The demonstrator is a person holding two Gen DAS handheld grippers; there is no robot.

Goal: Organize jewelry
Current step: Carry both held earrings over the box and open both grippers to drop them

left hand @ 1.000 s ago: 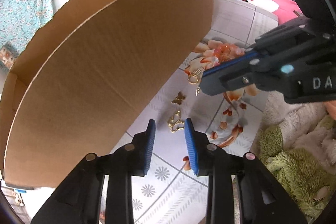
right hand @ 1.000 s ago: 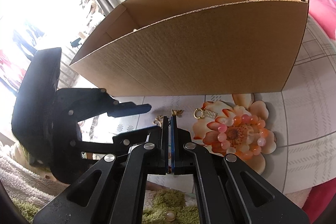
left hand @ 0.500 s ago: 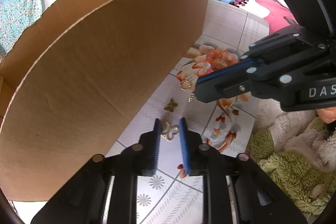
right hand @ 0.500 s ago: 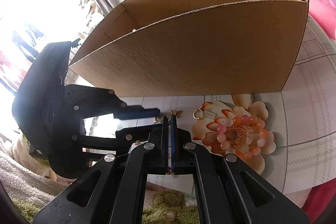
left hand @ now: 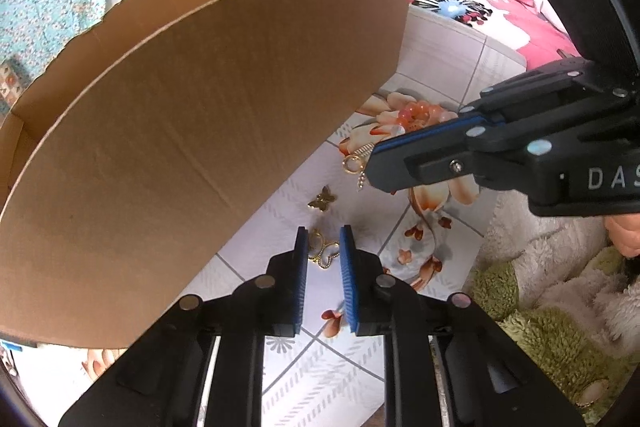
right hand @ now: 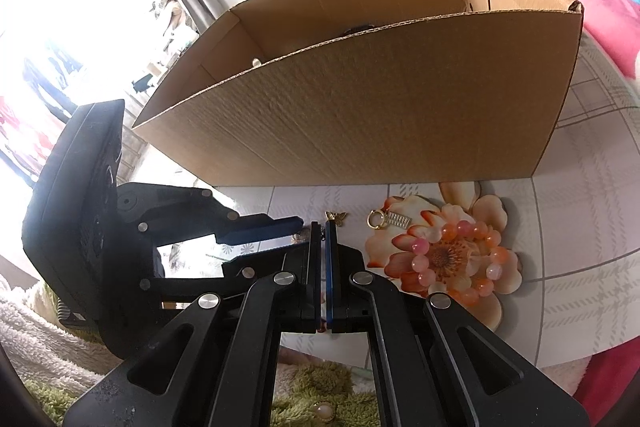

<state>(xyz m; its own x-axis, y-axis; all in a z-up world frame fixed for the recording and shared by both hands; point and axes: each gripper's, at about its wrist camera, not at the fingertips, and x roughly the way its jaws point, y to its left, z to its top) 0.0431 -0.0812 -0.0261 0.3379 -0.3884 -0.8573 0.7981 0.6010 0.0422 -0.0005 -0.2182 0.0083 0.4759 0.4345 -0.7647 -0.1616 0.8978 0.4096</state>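
The left fingers are standing only narrowly apart around a gold butterfly pendant that is lying on the tiled floor, close to the front wall of the cardboard box. The blue pads look to be just touching its sides, but I cannot tell if they are pressing on it. The right fingers are closed fully together and are holding nothing.

The task seems to be at an early stage. Four pieces are lying outside the box: the pendant, a smaller gold butterfly just beyond it, a gold ring with a small chain, and a pink bead bracelet on the painted flower nearer the right corner of the box. Something dark is showing inside the box, but it is too hidden to name.
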